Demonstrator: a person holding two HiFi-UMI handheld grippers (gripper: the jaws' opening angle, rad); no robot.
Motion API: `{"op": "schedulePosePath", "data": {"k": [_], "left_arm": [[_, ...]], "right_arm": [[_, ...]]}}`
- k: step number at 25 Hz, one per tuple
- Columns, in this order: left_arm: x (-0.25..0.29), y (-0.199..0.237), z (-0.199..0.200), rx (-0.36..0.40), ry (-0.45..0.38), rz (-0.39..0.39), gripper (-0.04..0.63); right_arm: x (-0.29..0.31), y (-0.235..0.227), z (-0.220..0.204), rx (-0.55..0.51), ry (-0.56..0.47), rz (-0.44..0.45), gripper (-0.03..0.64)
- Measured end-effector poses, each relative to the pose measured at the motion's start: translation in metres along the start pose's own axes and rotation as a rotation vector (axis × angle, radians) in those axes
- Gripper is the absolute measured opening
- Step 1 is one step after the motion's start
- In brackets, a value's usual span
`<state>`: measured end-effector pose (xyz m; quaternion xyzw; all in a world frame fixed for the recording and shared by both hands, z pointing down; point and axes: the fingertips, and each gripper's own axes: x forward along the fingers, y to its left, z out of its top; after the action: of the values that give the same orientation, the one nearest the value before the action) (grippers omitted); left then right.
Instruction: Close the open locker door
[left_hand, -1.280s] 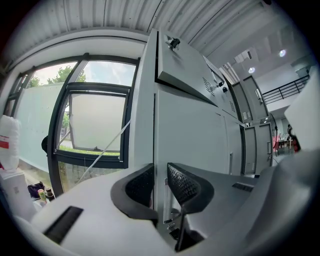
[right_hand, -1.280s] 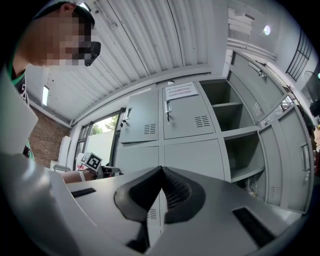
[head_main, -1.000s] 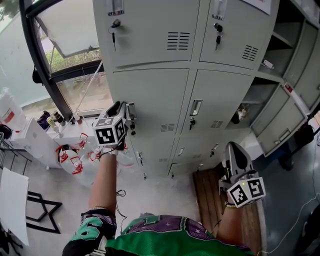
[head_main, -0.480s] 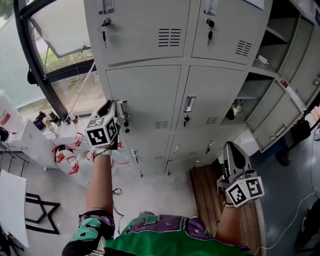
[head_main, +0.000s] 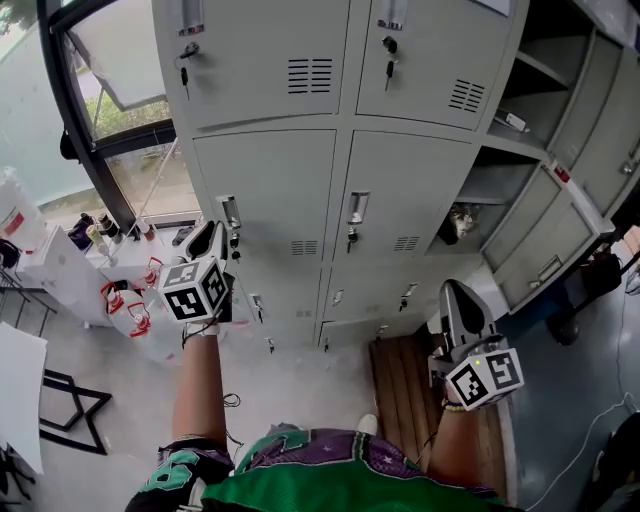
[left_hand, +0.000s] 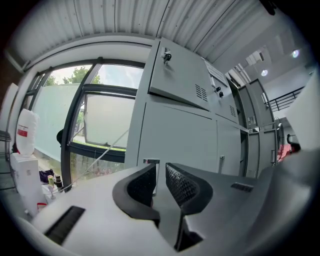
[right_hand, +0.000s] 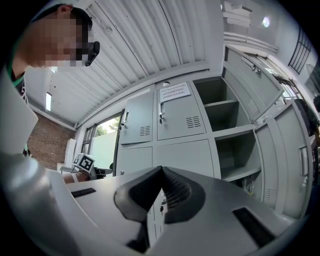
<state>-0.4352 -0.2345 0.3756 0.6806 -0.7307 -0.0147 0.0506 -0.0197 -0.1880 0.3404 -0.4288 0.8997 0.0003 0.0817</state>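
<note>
Left claw (head_main: 209, 234), jaws just closing to a narrow empty gap, is hovering by a locker handle (head_main: 229, 212) while the shut right claw (head_main: 452, 293) is hanging left of the open locker door (head_main: 545, 245).

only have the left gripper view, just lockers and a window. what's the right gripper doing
observer: the right gripper has its jaws together and nothing between them.
operator: ok, which door is the open one
observer: in the head view an open door swings out at the far right, up and to the right of the right gripper in that picture.
operator: anything in the way inside
observer: the compartment behind that door has a small thing low down near its left edge; too small to tell what it is.
</note>
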Motion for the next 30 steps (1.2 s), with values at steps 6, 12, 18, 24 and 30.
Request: {"op": "schedulePosePath", "data": {"k": [6, 12, 18, 24, 30], "left_arm": [[-0.018, -0.057, 0.009, 0.040, -0.031, -0.032, 0.077], [-0.027, -0.135, 0.023, 0.115, -0.074, -0.126, 0.077], [-0.023, -0.220, 0.029, 0.132, -0.106, -0.281, 0.077], [-0.024, -0.284, 0.025, 0.108, -0.118, -0.427, 0.052], [-0.027, -0.315, 0.019, 0.070, -0.131, -0.525, 0.020]], "right_arm": [[-0.008, -0.029, 0.009, 0.013, -0.011, 0.021, 0.006], [-0.020, -0.056, 0.012, 0.011, -0.016, 0.009, 0.008], [-0.042, -0.086, 0.020, 0.001, -0.023, -0.057, 0.008], [-0.070, -0.115, 0.032, -0.022, -0.042, -0.137, 0.008], [-0.089, -0.129, 0.036, -0.051, -0.042, -0.215, 0.008]]}}
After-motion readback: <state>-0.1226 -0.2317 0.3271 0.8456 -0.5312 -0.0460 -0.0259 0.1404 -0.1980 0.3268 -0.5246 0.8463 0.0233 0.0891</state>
